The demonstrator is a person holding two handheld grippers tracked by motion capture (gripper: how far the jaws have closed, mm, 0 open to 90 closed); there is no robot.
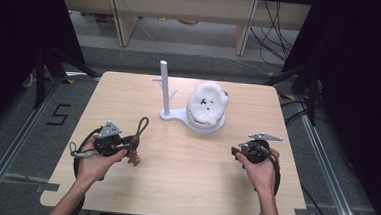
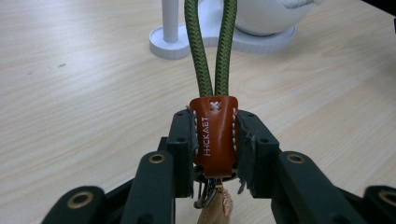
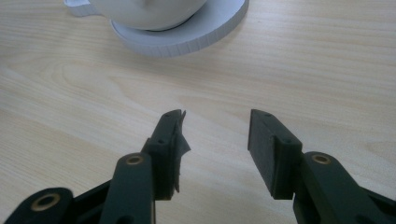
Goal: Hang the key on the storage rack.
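A keychain with a brown leather tab [image 2: 214, 135] and a green cord loop [image 2: 209, 46] is clamped between the black jaws of my left gripper [image 2: 215, 140]. In the high view that gripper [image 1: 126, 144] is at the table's left, the cord loop [image 1: 142, 125] pointing up and away, and a small tan charm [image 1: 133, 159] hanging below. My right gripper [image 3: 214, 140] is open over bare wood with nothing between its jaws; it sits at the table's right [image 1: 237, 151]. A white stand with an upright post [image 1: 165, 86] and a round base [image 1: 205, 123] holds a white fluffy object [image 1: 207, 102].
The light wooden table [image 1: 184, 182] has free room in the middle between my hands. Short pegs branch off the white post [image 1: 173, 94]. Beyond the table's far edge are a grey floor, wooden furniture legs and cables.
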